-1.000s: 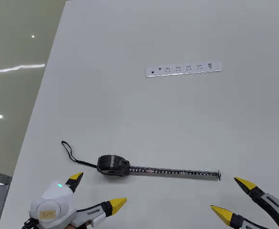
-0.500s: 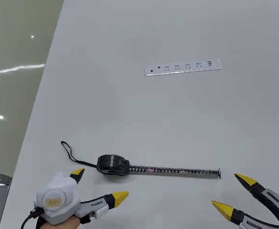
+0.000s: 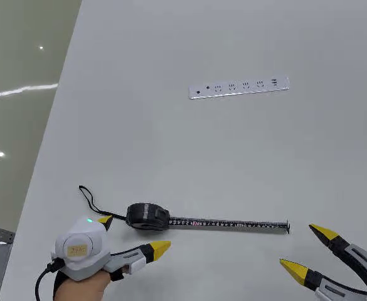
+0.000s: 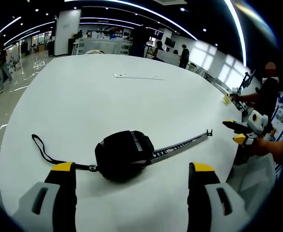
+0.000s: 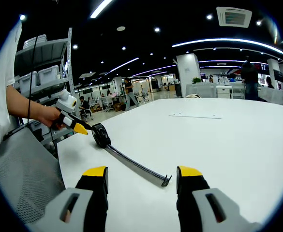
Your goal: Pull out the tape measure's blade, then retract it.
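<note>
A black tape measure (image 3: 148,216) lies on the white table (image 3: 202,144), its blade (image 3: 230,224) drawn out to the right and ending in a hook (image 3: 288,226). A black wrist strap (image 3: 92,200) trails off to its left. My left gripper (image 3: 133,234) stands open just in front of the case, its yellow tips either side of the tape measure (image 4: 124,154) in the left gripper view. My right gripper (image 3: 317,250) is open a little in front of the blade's hook (image 5: 166,181), nothing between its jaws.
A white power strip (image 3: 239,88) lies flat farther back on the table. The table's left edge (image 3: 45,150) drops to a shiny floor. In the right gripper view a grey mesh chair back (image 5: 20,179) stands at the left.
My left gripper has moved forward, closer to the tape measure's case. The right gripper has held about the same place. The tape measure and blade have not moved.
</note>
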`<state>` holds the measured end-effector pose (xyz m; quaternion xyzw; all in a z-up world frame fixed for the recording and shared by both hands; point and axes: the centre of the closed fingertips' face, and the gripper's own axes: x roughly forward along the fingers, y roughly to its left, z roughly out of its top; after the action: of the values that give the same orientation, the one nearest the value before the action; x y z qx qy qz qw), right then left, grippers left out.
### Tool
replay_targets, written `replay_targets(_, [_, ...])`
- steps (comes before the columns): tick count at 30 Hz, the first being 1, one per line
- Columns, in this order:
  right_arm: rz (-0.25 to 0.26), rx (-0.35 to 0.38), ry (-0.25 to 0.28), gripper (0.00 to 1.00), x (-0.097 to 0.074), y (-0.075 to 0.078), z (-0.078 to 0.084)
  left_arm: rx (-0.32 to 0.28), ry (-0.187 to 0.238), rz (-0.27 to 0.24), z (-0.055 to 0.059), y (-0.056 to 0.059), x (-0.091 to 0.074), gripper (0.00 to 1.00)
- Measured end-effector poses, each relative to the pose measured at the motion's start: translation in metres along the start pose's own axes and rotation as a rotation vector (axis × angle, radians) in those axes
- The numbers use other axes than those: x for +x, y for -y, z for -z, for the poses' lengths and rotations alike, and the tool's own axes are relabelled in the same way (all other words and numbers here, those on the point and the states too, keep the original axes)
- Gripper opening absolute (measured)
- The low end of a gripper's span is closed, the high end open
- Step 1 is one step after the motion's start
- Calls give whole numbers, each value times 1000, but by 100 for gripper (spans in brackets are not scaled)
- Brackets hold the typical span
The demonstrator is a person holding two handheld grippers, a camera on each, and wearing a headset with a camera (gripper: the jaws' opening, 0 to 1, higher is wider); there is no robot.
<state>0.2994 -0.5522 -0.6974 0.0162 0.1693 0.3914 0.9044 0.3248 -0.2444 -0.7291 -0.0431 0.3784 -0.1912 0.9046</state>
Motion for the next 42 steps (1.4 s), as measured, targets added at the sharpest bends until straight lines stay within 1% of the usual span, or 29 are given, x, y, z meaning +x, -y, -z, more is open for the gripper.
replay_targets(3, [-1,-5,-3,57,1,0,0,-11,0,-7,0,-1,3,95])
replay_targets(4, [-1,-4,-3,57,1,1,0,-29,2,-12,0,-2,5,95])
replay_targets(6, [2,-1,-2,57,1,2,0,-41,6,-13,-1,-3,7,95])
replay_targets(8, [3,2,-1,57,1,3,1,-43,1,-13,0,-3,10,95])
replay_targets(10, [4,3,-3,57,1,3,2,-39,0,-24,0,-4,11,95])
replay_targets(14, [-1,-5,-10,57,2,4,6,-83,2,-32,-1,-8,16,94])
replay_targets(17, [-3,-5,-11,56,2,3,7,-96,1,-27,-2,-6,19,93])
replay_targets(18, [-2,-5,-11,56,2,3,7,-96,1,-26,-3,-5,20,93])
replay_targets(20, [-2,0,-11,56,2,4,8,-90,-5,-32,-3,-6,21,93])
replay_targets(22, [0,1,-10,56,2,4,8,-120,2,-28,-4,-6,23,93])
replay_targets(28, [2,5,-9,56,1,6,10,-111,-13,-26,-4,-4,30,91])
replay_targets(32, [5,7,-7,55,1,6,10,-145,-18,-39,-4,-7,35,89])
replay_targets(34, [7,10,-5,55,1,7,10,-150,-26,-41,-4,-5,37,88])
replay_targets(38, [8,13,0,55,2,7,9,-155,-36,-53,-4,-5,40,87])
replay_targets(42, [9,17,4,55,2,7,10,-172,-46,-61,-2,-6,40,82])
